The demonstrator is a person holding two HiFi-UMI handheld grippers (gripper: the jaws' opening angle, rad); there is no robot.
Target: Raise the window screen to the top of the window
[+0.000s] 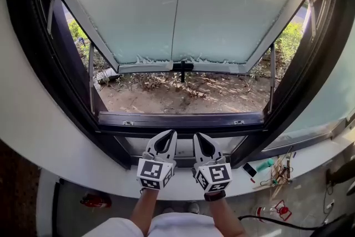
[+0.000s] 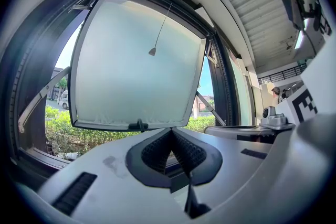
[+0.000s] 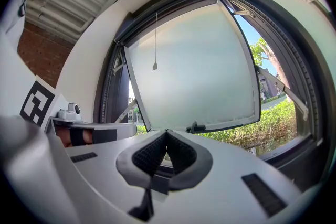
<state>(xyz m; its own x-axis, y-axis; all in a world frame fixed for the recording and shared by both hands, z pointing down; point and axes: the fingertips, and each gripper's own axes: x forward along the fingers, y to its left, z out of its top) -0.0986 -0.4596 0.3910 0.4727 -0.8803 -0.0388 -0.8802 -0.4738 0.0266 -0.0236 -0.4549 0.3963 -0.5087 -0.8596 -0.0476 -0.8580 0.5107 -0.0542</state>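
Handling: the window screen is probably light, flimsy mesh that tears easily, so take it by its pull cord (image 3: 155, 39) or a stiff rail.
Screen: no mesh shows across the opening. It seems rolled up at the top, with the cord dangling.
Left claw (image 1: 169, 135): closed, empty, above the sill (image 1: 83, 175).
Right claw (image 1: 197, 136): closed, empty, just beside the left.

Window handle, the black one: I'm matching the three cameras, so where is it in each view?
Head view: handle at centre, under the frosted pane.
Left gripper view: handle left of centre, below the middle.
Right gripper view: handle right of centre, below the middle.
Shared landmark: the frosted pane above it.
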